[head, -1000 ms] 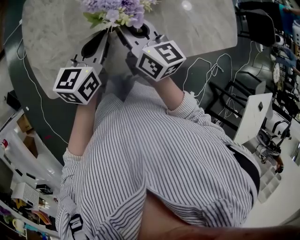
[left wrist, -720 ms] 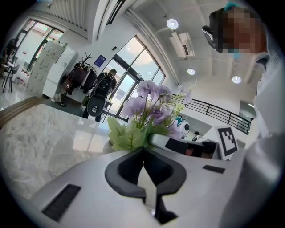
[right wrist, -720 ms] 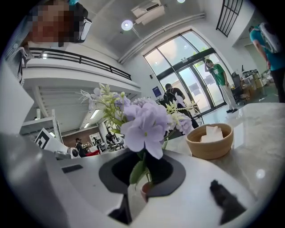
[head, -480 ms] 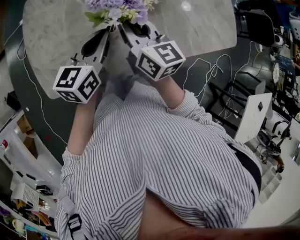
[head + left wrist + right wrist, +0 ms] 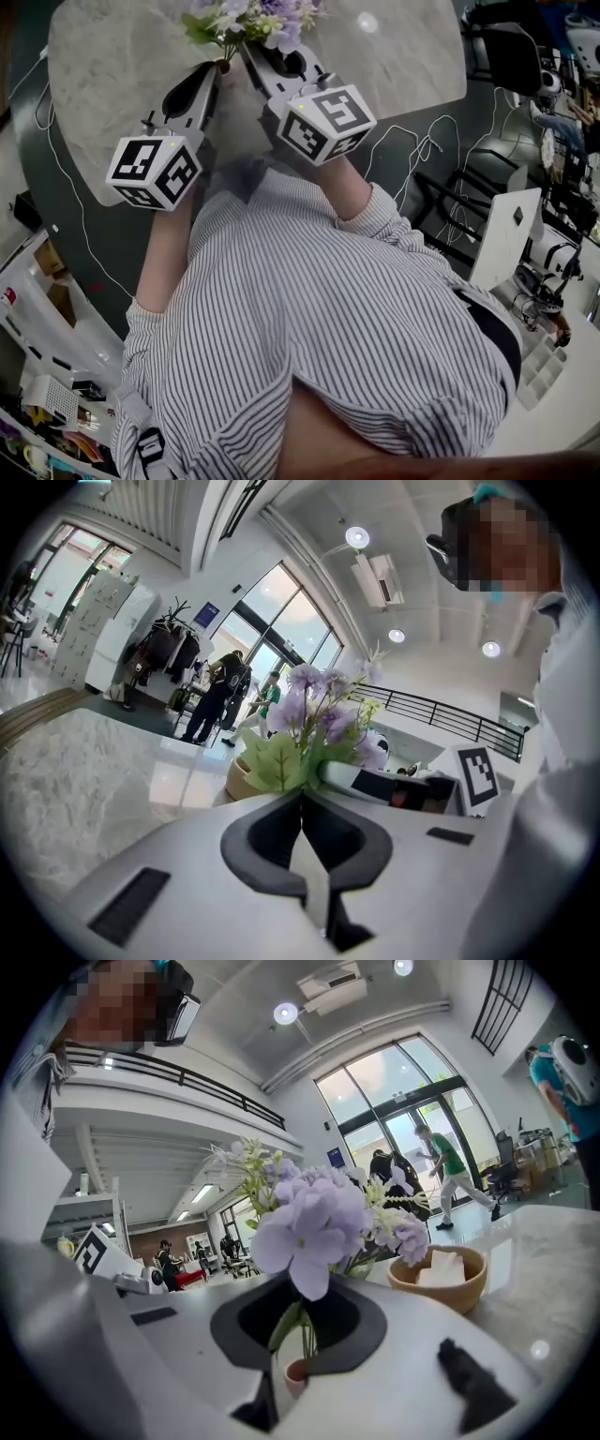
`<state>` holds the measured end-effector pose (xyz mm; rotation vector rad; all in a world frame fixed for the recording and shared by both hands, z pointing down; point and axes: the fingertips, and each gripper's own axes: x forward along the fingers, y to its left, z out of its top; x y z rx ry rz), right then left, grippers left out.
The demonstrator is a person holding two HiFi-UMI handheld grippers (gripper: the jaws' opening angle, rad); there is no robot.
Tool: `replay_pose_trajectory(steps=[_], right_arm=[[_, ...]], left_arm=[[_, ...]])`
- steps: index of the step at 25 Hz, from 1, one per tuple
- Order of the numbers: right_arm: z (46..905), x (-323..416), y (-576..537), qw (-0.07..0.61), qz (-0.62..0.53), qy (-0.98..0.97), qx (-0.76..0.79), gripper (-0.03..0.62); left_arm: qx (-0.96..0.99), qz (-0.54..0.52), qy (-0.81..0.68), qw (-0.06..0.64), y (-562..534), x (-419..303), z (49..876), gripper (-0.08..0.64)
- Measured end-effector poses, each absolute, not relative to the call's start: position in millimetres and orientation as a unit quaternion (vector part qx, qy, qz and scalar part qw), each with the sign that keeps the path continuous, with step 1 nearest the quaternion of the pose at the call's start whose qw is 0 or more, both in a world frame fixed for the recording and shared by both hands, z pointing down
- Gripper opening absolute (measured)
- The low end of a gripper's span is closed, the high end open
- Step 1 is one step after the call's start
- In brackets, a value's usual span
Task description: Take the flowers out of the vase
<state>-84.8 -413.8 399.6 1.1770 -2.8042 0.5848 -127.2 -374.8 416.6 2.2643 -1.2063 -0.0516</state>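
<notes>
Head view: the left gripper (image 5: 221, 66) and the right gripper (image 5: 246, 52) are sitting side by side, tips close together, directly under a bunch of lilac flowers (image 5: 251, 19) that is standing just ahead of both tools over a round marble table (image 5: 112, 66). The vase is lying beneath jaws and blooms and is not showing here. Loose cables (image 5: 412, 131) are trailing over the dark floor out past the right gripper's outer side. Left gripper view: this tool's jaws are pressing together with nothing distinguishable between them, a green leaf (image 5: 272, 761) is hanging right over the tips, and a wooden bowl (image 5: 239, 778) is resting beyond them. Right gripper view: the jaws have just been closing and are now pinching the thin green stems (image 5: 298, 1321) low down, with the blooms rising straight above the tips. A small pinkish rim (image 5: 295, 1372) is showing below the pinch; it may be the vase mouth, but that is unconfirmed. Assessment: the bunch is likely light, the stems thin, springy and smooth enough to slide, and the petals soft and easily crushed, so the low bundled stems look the sound place to hold. A light vase may rise with them unless steadied. The tabletop is looking polished and slick. The room is reading as a large hall with tall glass doors well beyond the tools.
</notes>
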Motion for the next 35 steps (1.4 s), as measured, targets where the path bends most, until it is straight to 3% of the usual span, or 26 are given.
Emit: replay_pose_trajectory(steps=[35], right_arm=[[276.2, -67.6, -438.2, -0.005, 0.035, -0.928, 0.37, 0.028]], left_arm=[[0.872, -0.081, -0.451, 0.169, -395.6, -129.4, 322.9, 0.011]])
